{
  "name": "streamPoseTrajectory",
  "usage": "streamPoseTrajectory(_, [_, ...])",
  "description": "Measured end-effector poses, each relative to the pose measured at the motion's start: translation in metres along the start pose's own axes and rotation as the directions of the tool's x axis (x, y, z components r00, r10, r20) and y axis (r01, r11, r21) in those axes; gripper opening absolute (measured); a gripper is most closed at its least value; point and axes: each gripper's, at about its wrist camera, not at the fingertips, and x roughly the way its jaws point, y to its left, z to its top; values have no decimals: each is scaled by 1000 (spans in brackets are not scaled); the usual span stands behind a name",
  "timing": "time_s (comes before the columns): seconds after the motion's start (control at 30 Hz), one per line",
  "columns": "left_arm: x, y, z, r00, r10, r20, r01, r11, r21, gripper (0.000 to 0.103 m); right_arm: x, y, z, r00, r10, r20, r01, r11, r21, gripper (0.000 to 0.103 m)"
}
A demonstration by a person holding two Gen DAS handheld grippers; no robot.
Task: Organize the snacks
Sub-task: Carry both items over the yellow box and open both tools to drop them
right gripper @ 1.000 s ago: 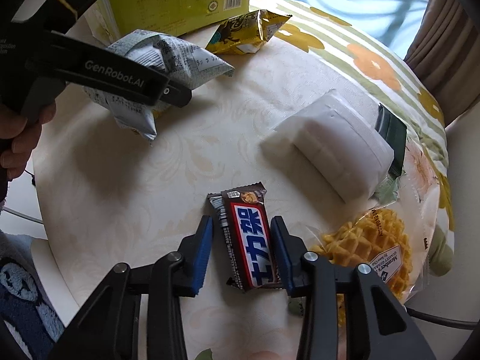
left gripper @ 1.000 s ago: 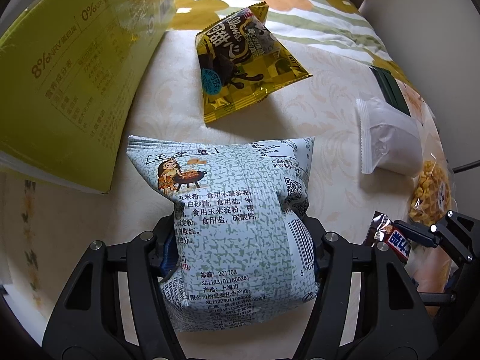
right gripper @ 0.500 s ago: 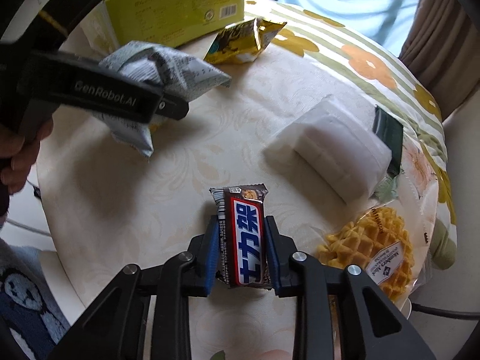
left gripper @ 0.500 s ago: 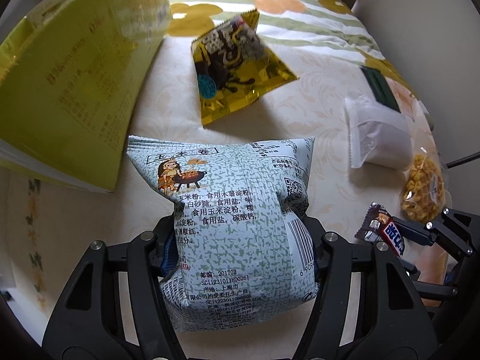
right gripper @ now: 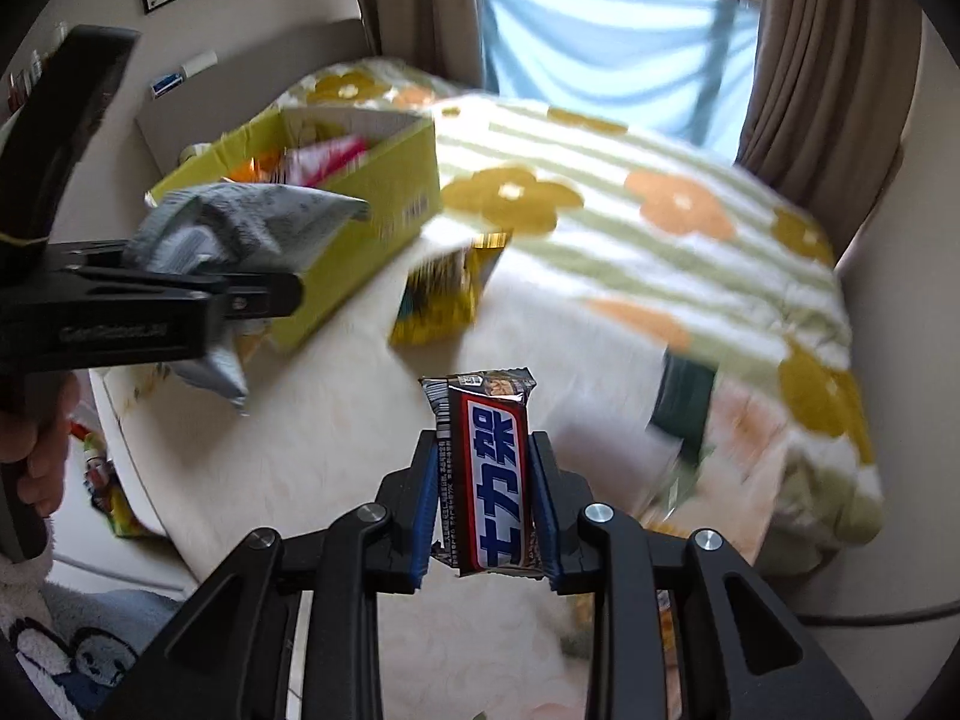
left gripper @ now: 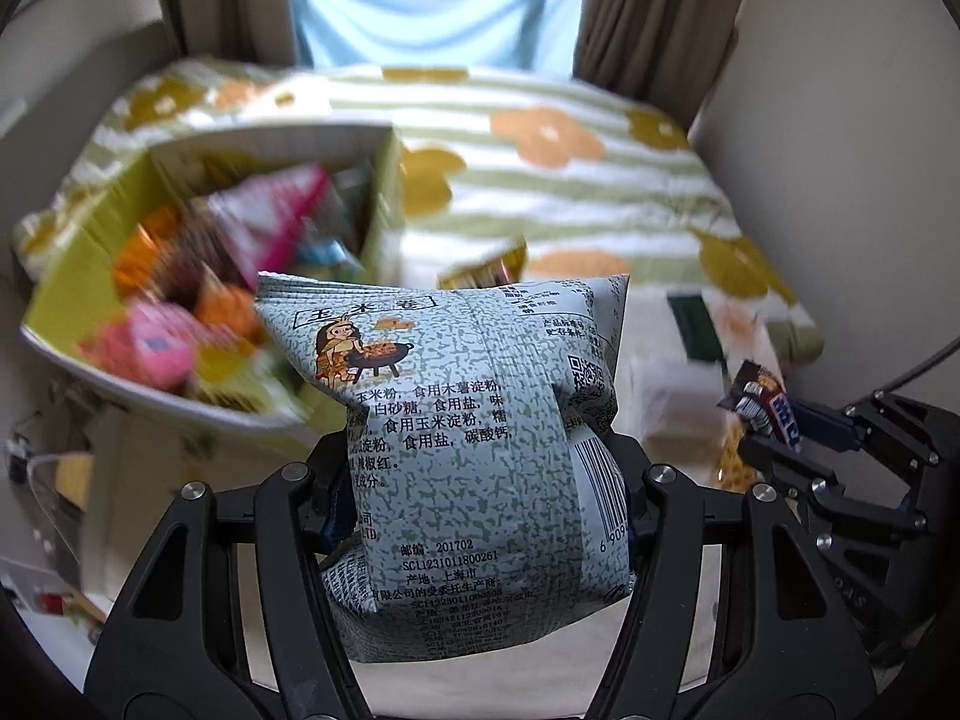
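Item: pale green snack bag (left gripper: 474, 450), printed with a cartoon figure, Chinese text and a barcode. Held upright in the left gripper (left gripper: 480, 498), whose jaws press into both sides and pinch the bag to a waist; clear of the table. Its lower end is cut off behind the gripper's frame. Seen side-on in the right wrist view (right gripper: 240, 234), blurred.

Item: chocolate bar (right gripper: 489, 474), red and blue wrapper with white characters. Clamped between the blue pads of the right gripper (right gripper: 486, 516), jaws narrow and tight on it, the bar standing on end above the table. Also visible at the right edge of the left wrist view (left gripper: 762, 402), partly covered by the gripper.

Item: yellow-green cardboard box (left gripper: 384, 192), open at the top, on the table beyond the bag. Contents pink, orange and other packets, too blurred to name.

Item: yellow snack packet (right gripper: 444, 294), on the table (right gripper: 336, 438) beside the box; print unreadable. In the left wrist view only a corner shows above the bag.

Item: dark green flat object (right gripper: 684, 402), near the table's right side, blurred, kind not discernible.

Item: floral striped blanket (right gripper: 660, 228), behind the table.

Item: person's hand (right gripper: 36, 456), left edge, gripping the handle, mostly cut off.
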Motion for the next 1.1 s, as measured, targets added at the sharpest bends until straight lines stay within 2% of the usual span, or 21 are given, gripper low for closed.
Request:
streamPoseTrajectory(0.17, [-31,30,23,997,-5,71,5,1000,-3,59,-21,22,37,996,-34,83,36,999,-22,26])
streamPoseTrajectory(0.27, [-42,61,41,995,-14,101,14,1000,5,59,-26,42,63,991,-50,121,54,998,-29,26])
streamPoseTrajectory(0.5, [-48,150,75,995,-23,101,22,1000,13,59,-8,94,126,987,2,160,-19,994,105,26])
streamPoseTrajectory(0.6, [-41,199,87,996,-15,85,15,1000,6,59,10,123,154,986,8,168,-26,994,107,26])
streamPoseTrajectory(0.77, [-15,257,101,999,-29,27,29,1000,-10,59,38,167,191,986,22,167,-41,992,115,26])
streamPoseTrajectory(0.93, [19,284,108,998,-55,-42,56,998,34,59,60,188,204,990,5,142,-29,986,164,26])
streamPoseTrajectory(1.03, [34,286,111,997,-40,-65,43,998,53,60,74,191,206,994,-5,108,-17,979,204,26])
streamPoseTrajectory(1.1, [44,289,113,996,-46,-81,50,998,47,64,80,189,206,996,-5,85,-14,975,222,26])
